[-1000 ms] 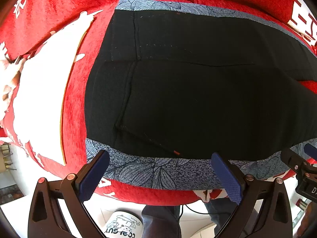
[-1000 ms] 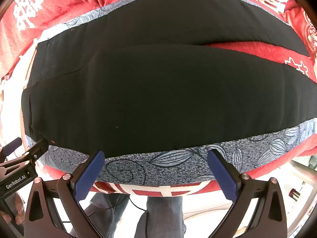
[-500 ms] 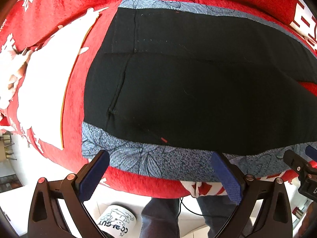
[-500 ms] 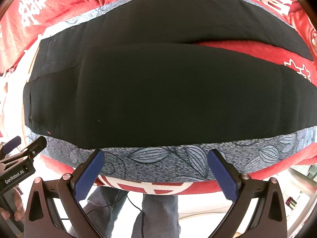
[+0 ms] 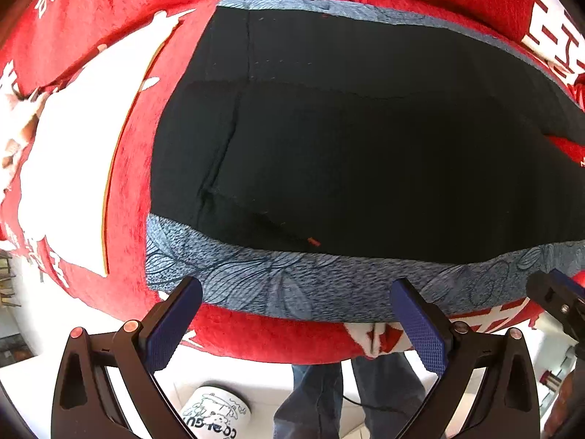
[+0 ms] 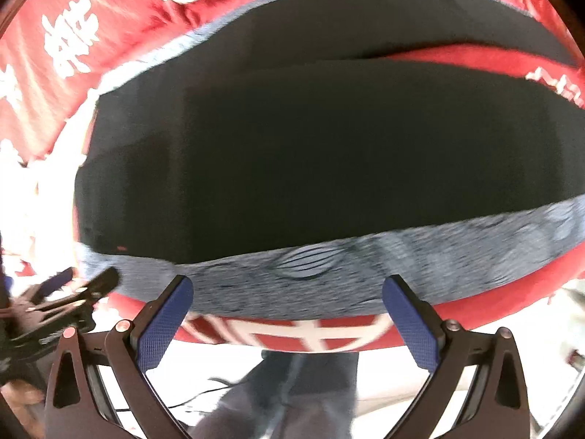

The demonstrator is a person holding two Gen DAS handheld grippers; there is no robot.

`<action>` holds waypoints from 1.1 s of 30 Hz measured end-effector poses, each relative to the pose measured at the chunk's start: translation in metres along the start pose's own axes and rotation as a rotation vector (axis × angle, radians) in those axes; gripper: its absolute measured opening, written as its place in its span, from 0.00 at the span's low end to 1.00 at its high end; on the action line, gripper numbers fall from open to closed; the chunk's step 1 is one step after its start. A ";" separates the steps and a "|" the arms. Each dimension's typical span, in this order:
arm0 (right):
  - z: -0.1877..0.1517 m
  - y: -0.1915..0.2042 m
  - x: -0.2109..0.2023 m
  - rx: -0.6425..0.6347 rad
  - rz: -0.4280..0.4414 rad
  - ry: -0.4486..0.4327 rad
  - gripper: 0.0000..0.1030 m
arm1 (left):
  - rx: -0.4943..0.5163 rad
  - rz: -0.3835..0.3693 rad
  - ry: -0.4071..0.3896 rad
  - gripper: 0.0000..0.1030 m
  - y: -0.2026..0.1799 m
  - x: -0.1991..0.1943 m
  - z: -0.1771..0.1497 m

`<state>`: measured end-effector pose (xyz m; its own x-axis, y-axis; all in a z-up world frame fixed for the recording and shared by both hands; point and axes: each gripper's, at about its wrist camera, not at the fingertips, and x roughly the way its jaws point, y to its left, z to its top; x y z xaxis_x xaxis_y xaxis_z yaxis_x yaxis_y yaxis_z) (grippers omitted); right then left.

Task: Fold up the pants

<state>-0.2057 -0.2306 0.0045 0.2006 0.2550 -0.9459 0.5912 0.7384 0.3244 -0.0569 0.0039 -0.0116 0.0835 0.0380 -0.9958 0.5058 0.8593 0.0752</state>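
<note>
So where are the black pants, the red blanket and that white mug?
Black pants with grey floral side stripe (image 5: pixel 365 153): left wrist view, black middle panel.
Red plush blanket (image 5: pixel 263 333): left wrist view, near edge.
White printed mug (image 5: pixel 215 415): left wrist view, its side.

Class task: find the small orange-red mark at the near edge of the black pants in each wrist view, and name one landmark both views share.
Left wrist: orange-red mark sits low centre on the black pants.
Right wrist: lower left, blurred.
Shared landmark: the grey leaf-patterned strip just below it.
</note>
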 end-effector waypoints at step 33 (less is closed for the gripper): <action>-0.046 0.029 0.057 0.241 0.733 -0.020 0.12 | -0.411 -0.674 0.022 1.00 0.096 0.040 -0.033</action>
<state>-0.2134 -0.1662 -0.0397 0.6194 0.6132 -0.4902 0.4553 0.2281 0.8606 -0.0336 0.1048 -0.0456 -0.1478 -0.5520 -0.8207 0.0828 0.8200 -0.5664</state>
